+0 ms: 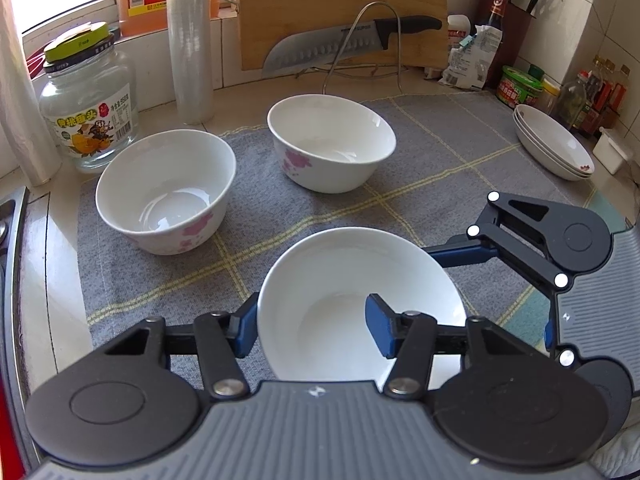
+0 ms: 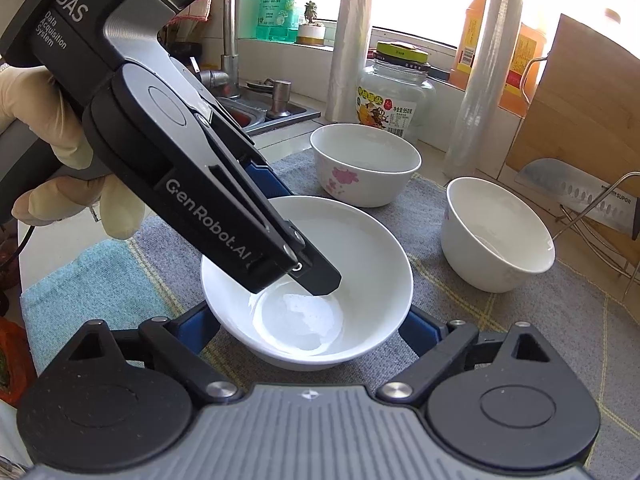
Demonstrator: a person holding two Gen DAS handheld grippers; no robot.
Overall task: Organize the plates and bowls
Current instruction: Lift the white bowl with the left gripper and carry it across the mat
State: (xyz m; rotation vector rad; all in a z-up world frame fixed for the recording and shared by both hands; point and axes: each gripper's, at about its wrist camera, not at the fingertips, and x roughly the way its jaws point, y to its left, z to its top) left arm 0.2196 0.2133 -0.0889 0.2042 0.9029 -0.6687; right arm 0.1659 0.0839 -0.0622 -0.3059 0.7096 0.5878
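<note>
Near bowl: your plain white ceramic bowl (image 1: 352, 300) sits on the grey checked cloth mat (image 1: 440, 152), closest to you, between both grippers.
Left gripper: your left gripper (image 1: 312, 330) is pinched on that bowl's rim, 1 blue pad (image 1: 380, 330) inside the bowl and the other on its outer wall.
Left hand: your gloved hand (image 2: 60, 152) holds the left gripper's handle, seen from the right wrist view.
Right gripper: your right gripper (image 2: 308, 338) straddles the same bowl with its jaws spread; the blue pads (image 2: 420, 336) stand just beside the outer wall on each side, and you cannot tell from either view whether they touch it.
Other bowls: 2 white bowls with pink flower prints stand upright on the mat beyond, the left flowered bowl (image 1: 168, 190) near the glass jar with the green lid (image 1: 90, 108), the far flowered bowl (image 1: 332, 142) nearer the mat's middle; they are apart from each other.
Plates: 3 white shallow plates in a stack (image 1: 554, 148) rest at the mat's far right edge.
Backdrop: a bamboo cutting board (image 1: 340, 4) leans behind, with a black-handled knife (image 1: 352, 40) on a wire rack in front of it.
</note>
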